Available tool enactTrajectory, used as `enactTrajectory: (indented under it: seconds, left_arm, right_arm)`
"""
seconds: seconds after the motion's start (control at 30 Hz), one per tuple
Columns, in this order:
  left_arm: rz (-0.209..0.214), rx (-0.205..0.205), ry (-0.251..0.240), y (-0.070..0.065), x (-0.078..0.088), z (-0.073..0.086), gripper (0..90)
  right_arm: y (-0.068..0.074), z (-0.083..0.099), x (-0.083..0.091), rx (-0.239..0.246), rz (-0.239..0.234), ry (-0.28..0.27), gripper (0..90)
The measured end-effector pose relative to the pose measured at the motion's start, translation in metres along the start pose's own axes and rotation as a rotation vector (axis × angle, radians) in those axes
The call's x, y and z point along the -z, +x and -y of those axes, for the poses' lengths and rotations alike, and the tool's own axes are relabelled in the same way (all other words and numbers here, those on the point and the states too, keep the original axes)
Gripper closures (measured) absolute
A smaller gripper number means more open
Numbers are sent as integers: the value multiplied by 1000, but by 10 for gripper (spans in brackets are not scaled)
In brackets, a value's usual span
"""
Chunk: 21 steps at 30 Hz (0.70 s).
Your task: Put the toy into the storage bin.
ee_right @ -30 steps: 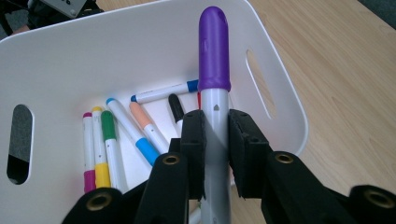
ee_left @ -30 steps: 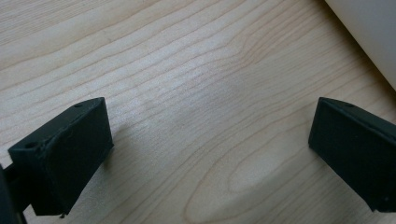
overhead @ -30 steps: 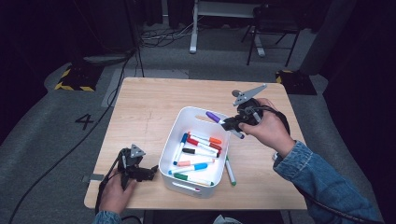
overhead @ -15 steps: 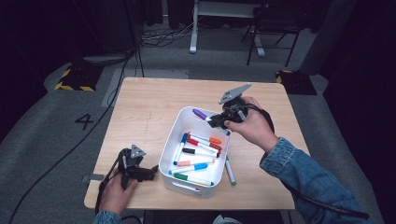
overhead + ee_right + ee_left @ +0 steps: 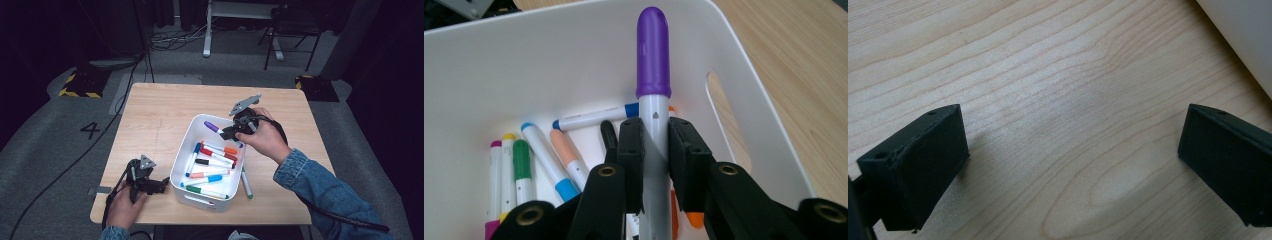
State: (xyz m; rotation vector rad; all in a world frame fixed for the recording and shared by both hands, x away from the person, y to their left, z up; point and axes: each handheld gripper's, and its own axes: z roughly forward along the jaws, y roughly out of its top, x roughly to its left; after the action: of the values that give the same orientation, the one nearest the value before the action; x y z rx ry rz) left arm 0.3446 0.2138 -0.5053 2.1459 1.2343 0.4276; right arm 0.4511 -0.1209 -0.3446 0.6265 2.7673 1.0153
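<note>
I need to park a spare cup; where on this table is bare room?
Free: the far-left wood of the table, behind the left tongs and left of the white bin. Crowded: the bin, full of markers, and its right side, with the green marker.

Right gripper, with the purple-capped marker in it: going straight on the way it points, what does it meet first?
Probably the far wall of the white bin, the purple-capped marker in the right gripper touching first; depth is unclear.

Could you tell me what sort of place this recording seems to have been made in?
Probably a lab or studio set up for recording, not a home: a lone wooden table on grey carpet, cables trailing across the floor, hazard-striped pads at its corners, and a floor number 4.
</note>
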Motion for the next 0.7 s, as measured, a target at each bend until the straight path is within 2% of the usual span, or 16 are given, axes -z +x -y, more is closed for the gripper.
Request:
enactTrajectory:
  seconds: [0.2,0.33,0.37,0.57,0.6,0.7]
  left_arm:
    - [1,0,0,0,0,0,0]
    - [0,0,0,0,0,0,0]
    - [1,0,0,0,0,0,0]
    - [0,0,0,0,0,0,0]
    - [1,0,0,0,0,0,0]
    - [0,0,0,0,0,0,0]
  right_arm:
    - [1,5,-4,6,6,20,771]
    - [3,8,-9,11,-7,33,771]
    - [4,8,-10,6,-5,49,771]
    - [11,10,-21,54,1,87,771]
    - [11,10,-23,79,0,86,771]
    - [12,10,-26,88,5,91,771]
